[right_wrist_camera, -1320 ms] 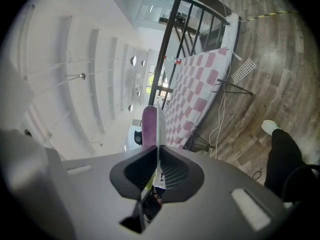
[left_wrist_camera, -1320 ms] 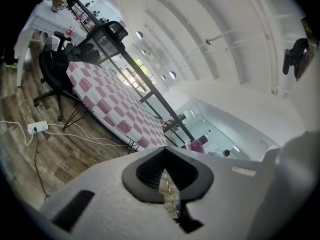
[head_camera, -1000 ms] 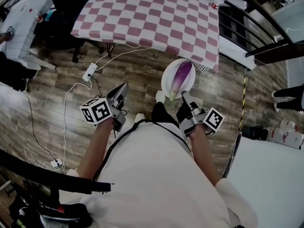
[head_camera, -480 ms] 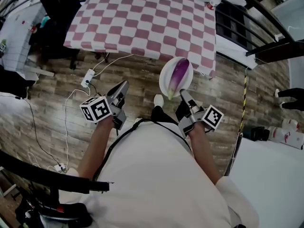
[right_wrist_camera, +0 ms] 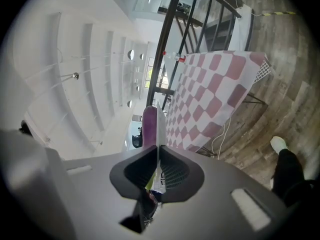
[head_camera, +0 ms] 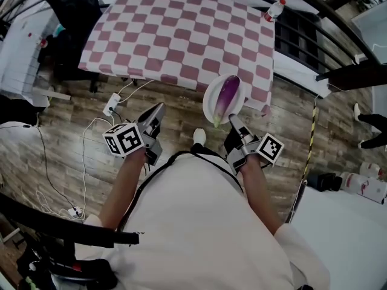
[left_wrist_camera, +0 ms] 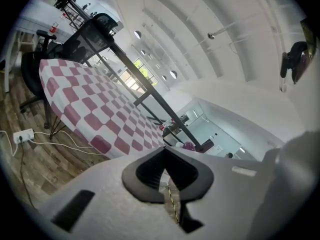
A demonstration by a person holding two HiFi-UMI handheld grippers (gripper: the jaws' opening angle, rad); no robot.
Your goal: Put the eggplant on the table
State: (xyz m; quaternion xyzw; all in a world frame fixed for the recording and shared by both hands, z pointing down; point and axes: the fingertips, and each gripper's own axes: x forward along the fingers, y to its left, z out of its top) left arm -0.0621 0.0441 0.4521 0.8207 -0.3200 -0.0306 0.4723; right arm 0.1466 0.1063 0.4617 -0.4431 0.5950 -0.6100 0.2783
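A purple eggplant (head_camera: 227, 94) lies on a white plate (head_camera: 210, 103) held out in front of me. My right gripper (head_camera: 231, 120) is shut on the plate's near rim. In the right gripper view the plate (right_wrist_camera: 160, 126) shows edge-on between the pads, with the eggplant (right_wrist_camera: 149, 125) on its left face. The table with a pink-and-white checked cloth (head_camera: 181, 35) stands just ahead, and the plate's far edge overlaps the cloth's hanging corner. My left gripper (head_camera: 158, 109) is shut on nothing, level with the right one and to its left, and points at the table (left_wrist_camera: 85, 106).
A power strip (head_camera: 112, 104) and white cables lie on the wooden floor at the left. Black railing bars cross the upper right. A bottle (head_camera: 275, 8) stands at the table's far right corner. My white shoe (head_camera: 198, 136) shows between the grippers.
Both grippers and the plate with the eggplant have moved forward toward the table. The plate now reaches the cloth's near edge. Neither grip has changed.
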